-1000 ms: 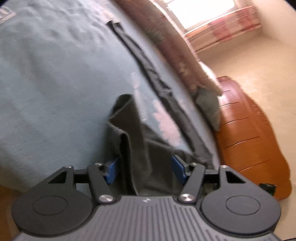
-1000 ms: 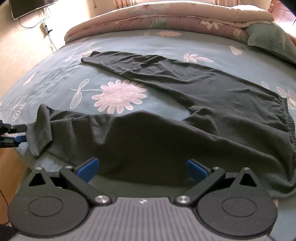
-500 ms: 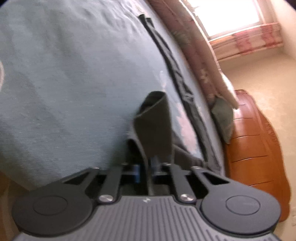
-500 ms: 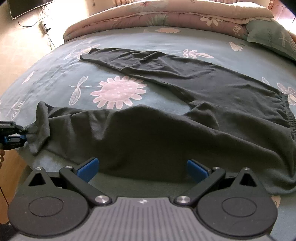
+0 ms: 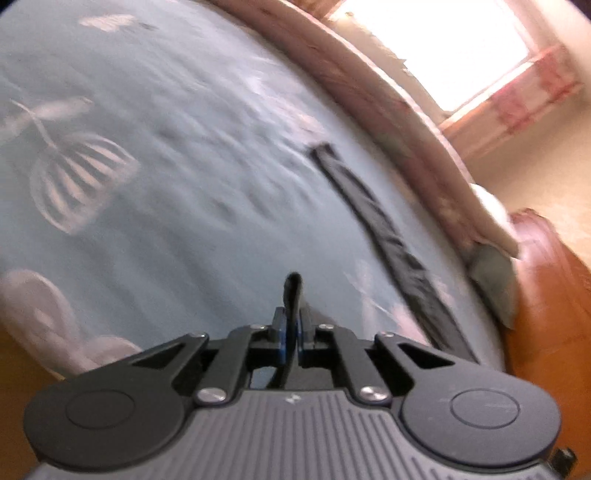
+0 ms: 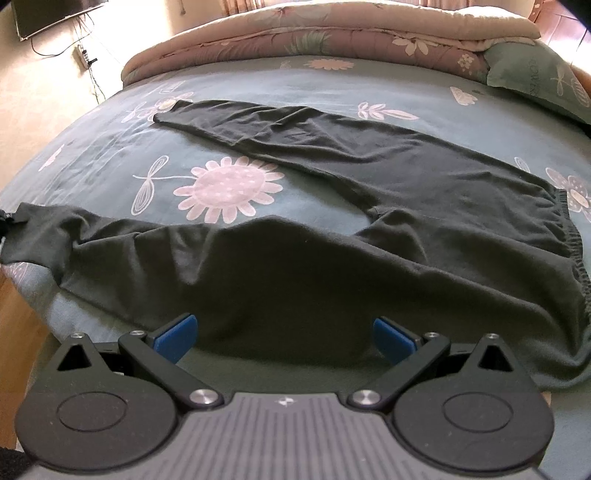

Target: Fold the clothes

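Note:
Dark grey trousers (image 6: 332, 258) lie spread on a teal flowered bedsheet (image 6: 406, 96), legs apart, the elastic waistband (image 6: 569, 236) at the right. My left gripper (image 5: 290, 332) is shut on the near leg's hem (image 5: 292, 291), a strip of dark cloth standing up between the blue pads; in the right wrist view that hem (image 6: 26, 216) is pulled up at the left edge. The far leg (image 5: 388, 229) runs away across the bed. My right gripper (image 6: 284, 338) hovers open over the near leg's thigh, with nothing between its fingers.
A rolled pink floral quilt (image 6: 332, 33) and a green pillow (image 6: 535, 70) lie along the bed's far side. A wooden headboard (image 5: 546, 295) is at the right. The bed's near edge drops to a wood floor (image 6: 18, 332). A TV and cables (image 6: 55, 14) stand far left.
My left gripper went from open around the trouser hem to shut on it, then rose and lifted the hem, stretching the near leg leftward. The right gripper held still.

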The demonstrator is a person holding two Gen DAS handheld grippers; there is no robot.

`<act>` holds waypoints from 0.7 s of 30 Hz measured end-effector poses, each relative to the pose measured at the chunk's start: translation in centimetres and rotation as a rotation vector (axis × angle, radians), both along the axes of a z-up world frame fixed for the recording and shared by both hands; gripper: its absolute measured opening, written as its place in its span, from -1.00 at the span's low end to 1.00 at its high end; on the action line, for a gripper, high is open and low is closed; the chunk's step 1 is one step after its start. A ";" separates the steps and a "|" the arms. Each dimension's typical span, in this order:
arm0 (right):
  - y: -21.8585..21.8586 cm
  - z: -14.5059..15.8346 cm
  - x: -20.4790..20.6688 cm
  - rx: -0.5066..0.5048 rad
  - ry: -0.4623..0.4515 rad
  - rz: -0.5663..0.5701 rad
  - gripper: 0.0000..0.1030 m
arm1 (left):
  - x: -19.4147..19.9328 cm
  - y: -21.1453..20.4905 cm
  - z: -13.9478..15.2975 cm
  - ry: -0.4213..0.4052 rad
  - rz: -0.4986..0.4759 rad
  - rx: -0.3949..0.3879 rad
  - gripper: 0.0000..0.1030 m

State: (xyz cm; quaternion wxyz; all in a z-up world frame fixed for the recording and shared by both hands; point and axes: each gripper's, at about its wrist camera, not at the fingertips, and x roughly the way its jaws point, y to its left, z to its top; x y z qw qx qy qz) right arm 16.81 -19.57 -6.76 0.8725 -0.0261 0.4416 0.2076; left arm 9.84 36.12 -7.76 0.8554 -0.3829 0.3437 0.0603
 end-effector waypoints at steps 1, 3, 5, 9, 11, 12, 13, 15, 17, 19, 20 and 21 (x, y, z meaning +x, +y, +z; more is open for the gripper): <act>0.0 0.0 0.0 -0.001 0.000 0.001 1.00 | 0.1 0.9 0.1 0.018 0.025 0.020 -0.93; 0.1 -0.1 0.1 -0.003 0.001 0.002 1.00 | 0.6 1.9 -0.2 0.054 0.057 0.036 -0.93; 0.2 -0.1 0.1 -0.007 0.002 0.004 1.00 | 1.1 3.0 -0.6 0.091 0.089 0.051 -0.93; 0.1 0.1 0.0 -0.013 0.000 0.003 1.00 | 0.9 3.8 -1.8 0.125 0.084 0.018 -0.93; 0.1 0.0 0.1 -0.015 0.001 -0.003 1.00 | 0.7 3.2 -2.4 0.136 0.072 -0.001 -0.91; 0.0 -0.1 0.2 -0.015 0.004 -0.007 1.00 | 0.6 2.9 -2.7 0.141 0.066 -0.011 -0.88; 0.0 -0.2 0.3 -0.016 0.008 -0.011 1.00 | 0.3 2.7 -3.1 0.160 0.072 -0.040 -0.86; 0.1 -0.3 0.4 -0.019 0.010 -0.011 1.00 | -0.6 2.3 -3.7 0.177 0.091 -0.083 -0.76; 0.2 -0.3 0.4 -0.019 0.012 -0.006 1.00 | -1.9 1.8 -4.3 0.160 0.102 -0.164 -0.55; 0.3 -0.4 0.4 -0.018 0.014 -0.002 1.00 | -3.1 1.3 -5.0 0.151 0.110 -0.242 -0.15; 0.3 -0.5 0.5 -0.018 0.016 -0.002 1.00 | -3.3 1.0 -5.4 0.158 0.114 -0.259 -0.08; 0.4 -0.7 0.6 -0.018 0.020 -0.004 1.00 | -3.4 0.8 -5.8 0.150 0.120 -0.266 -0.08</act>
